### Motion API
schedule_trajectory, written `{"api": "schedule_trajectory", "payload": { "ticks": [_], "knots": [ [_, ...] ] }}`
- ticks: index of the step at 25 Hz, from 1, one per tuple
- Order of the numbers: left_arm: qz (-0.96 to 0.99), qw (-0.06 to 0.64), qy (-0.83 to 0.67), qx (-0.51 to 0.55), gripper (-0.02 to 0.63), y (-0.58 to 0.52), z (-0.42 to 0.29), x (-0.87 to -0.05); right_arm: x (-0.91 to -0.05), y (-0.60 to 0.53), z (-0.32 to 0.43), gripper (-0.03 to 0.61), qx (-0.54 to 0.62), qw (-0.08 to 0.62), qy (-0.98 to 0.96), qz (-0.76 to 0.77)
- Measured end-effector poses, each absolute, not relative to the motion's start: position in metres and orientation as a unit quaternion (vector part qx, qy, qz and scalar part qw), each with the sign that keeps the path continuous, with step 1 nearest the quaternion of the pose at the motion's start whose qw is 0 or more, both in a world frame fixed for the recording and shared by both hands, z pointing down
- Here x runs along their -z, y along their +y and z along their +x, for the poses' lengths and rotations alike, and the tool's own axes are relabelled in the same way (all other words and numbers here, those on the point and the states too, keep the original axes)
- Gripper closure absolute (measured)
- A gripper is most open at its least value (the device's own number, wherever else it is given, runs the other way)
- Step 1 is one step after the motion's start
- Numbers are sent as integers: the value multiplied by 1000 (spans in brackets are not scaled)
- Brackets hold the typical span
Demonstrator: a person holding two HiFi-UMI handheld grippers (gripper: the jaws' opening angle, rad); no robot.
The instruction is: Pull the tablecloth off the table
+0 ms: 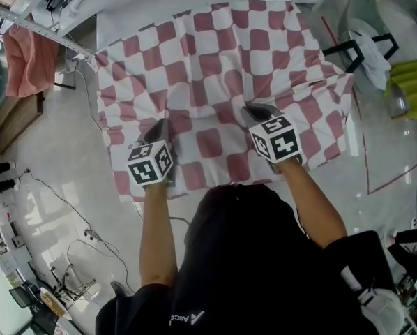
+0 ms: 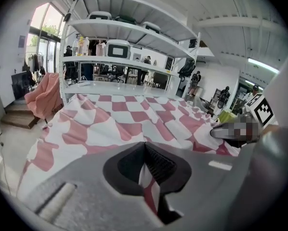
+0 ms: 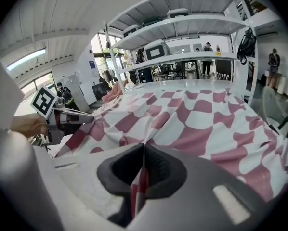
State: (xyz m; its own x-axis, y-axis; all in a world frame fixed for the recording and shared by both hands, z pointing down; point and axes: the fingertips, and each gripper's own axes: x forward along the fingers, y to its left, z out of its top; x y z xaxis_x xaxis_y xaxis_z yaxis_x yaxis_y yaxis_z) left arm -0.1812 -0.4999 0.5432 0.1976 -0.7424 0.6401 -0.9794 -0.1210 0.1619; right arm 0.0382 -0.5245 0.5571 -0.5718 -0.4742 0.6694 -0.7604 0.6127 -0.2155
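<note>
A red-and-white checked tablecloth [image 1: 226, 68] covers the table and hangs over its near edge. My left gripper [image 1: 160, 128] is shut on a pinched fold of the cloth near the front left. A strip of the tablecloth [image 2: 149, 186] runs down between its closed pads. My right gripper [image 1: 252, 112] is shut on another fold near the front right, and the tablecloth [image 3: 138, 186] shows as a strip between its pads too. Creases fan out from both grips across the cloth [image 3: 197, 124]. The right gripper [image 2: 230, 131] also shows at the right of the left gripper view.
A white table edge [image 1: 125, 12] shows beyond the cloth. A pink garment [image 1: 27, 61] hangs on a rack at the left. A chair with a white bag [image 1: 369, 51] stands at the right. White shelving [image 2: 129, 47] stands behind the table. Cables [image 1: 76, 243] lie on the floor.
</note>
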Motion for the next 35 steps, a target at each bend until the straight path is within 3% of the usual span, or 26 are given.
{"api": "schedule_trajectory", "payload": {
  "ticks": [16, 23, 35],
  "knots": [
    [749, 245, -615, -40, 603, -383, -139, -464, -498, -411, 31, 572, -283, 134, -920, 236],
    [776, 204, -596, 22, 603, -330, -147, -419, -448, -369, 37, 572, -230, 76, -938, 250],
    [816, 124, -550, 128, 603, -162, -174, -327, -342, -183, -7, 574, -168, -12, -954, 250]
  ]
}}
